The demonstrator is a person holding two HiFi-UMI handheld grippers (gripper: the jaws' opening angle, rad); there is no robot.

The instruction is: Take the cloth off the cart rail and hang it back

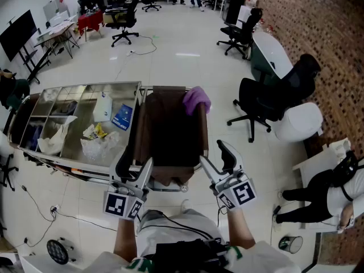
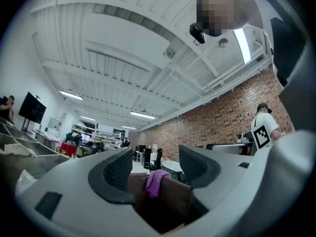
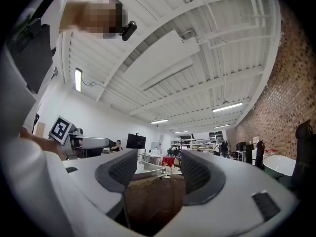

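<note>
Both grippers open and empty, cloth on the rail ahead

In the head view I hold the left gripper (image 1: 135, 166) and the right gripper (image 1: 219, 161) low at the bottom centre of the frame, side by side. Each has its jaws spread wide with nothing between them. The purple cloth (image 1: 196, 99) hangs bunched over the cart rail (image 1: 168, 87) just above centre, at the upper right corner of the brown bag (image 1: 170, 132) slung on the end of the steel cart (image 1: 85, 86). It lies well apart from both grippers. The left gripper view lines the cloth up in the gap between its jaws, far beyond them. The right gripper view shows only the brown bag past its open jaws.
</note>
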